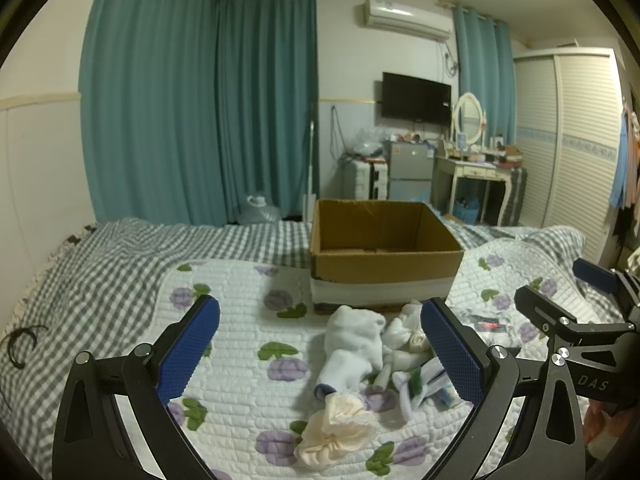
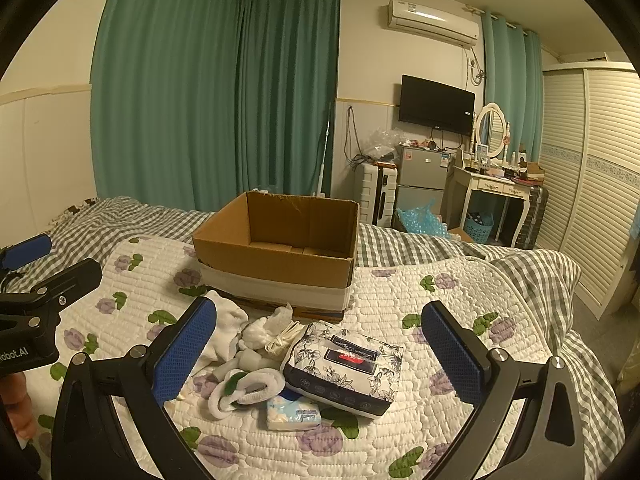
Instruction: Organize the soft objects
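Observation:
An open, empty cardboard box [image 1: 384,264] [image 2: 280,256] stands on the quilted floral bedspread. In front of it lies a heap of soft things: white socks [image 1: 352,340] [image 2: 224,328], a cream ruffled cloth [image 1: 336,428], a white and green sock roll [image 2: 248,392], a floral tissue pack [image 2: 348,364] and a small blue tissue packet [image 2: 292,412]. My left gripper [image 1: 320,352] is open and empty, above the socks. My right gripper [image 2: 320,356] is open and empty, above the tissue pack. Each gripper shows at the edge of the other's view.
The bed has a grey checked sheet [image 1: 120,256] under the quilt [image 1: 248,320]. A dark hair tie [image 1: 20,344] lies at the left. Beyond the bed are teal curtains, a small fridge [image 2: 424,176], a dressing table [image 2: 496,188] and a wardrobe [image 2: 592,184].

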Available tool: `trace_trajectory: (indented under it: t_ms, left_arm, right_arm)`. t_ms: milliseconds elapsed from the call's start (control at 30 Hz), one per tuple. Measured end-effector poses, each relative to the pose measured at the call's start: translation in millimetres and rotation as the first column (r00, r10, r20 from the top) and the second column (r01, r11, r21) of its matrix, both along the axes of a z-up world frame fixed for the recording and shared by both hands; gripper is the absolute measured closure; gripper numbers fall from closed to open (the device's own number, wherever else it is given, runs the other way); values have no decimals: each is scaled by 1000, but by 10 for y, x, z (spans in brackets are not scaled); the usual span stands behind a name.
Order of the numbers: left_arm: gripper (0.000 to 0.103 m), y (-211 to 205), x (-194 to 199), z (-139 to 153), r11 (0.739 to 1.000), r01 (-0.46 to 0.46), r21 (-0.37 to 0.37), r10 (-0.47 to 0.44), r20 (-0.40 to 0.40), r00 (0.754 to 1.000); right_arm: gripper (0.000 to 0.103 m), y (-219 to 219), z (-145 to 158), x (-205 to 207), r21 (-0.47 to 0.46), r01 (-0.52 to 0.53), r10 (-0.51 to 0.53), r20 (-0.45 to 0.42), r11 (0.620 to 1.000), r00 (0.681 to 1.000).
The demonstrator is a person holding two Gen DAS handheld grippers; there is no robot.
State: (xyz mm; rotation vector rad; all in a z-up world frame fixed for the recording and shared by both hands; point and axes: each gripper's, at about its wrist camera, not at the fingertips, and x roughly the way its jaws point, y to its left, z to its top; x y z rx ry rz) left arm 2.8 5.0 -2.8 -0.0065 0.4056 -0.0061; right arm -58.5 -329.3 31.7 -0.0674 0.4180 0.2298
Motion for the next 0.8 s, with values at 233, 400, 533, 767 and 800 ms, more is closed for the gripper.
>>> trace_trajectory:
  t_ms: [233, 400, 533, 767, 800]
  left_arm:
    - [0, -1, 1, 2, 1000, 1, 0, -1, 0, 1000]
    - [0, 4, 3, 1, 1000, 1, 0, -1, 0, 1000]
    - [0, 6, 9, -2, 1000, 4, 1, -4, -1, 1000]
    - [0, 14, 7, -5, 1000, 2, 2, -2, 1, 1000]
    - [0, 17, -5, 4, 1000, 2, 3, -2, 2, 1000]
  right_arm:
    - [0, -6, 15, 2, 0, 0, 0, 0, 1000, 1000]
    - [0, -7, 17, 4, -1, -1, 1, 0, 1000, 1000]
    - [0, -6, 20, 5, -1, -1, 1, -1, 1000, 1000]
    - [0, -4, 23, 1, -1, 0, 0, 0, 1000, 1000]
    - [0, -5, 20, -2, -1, 1, -1, 1, 1000, 1000]
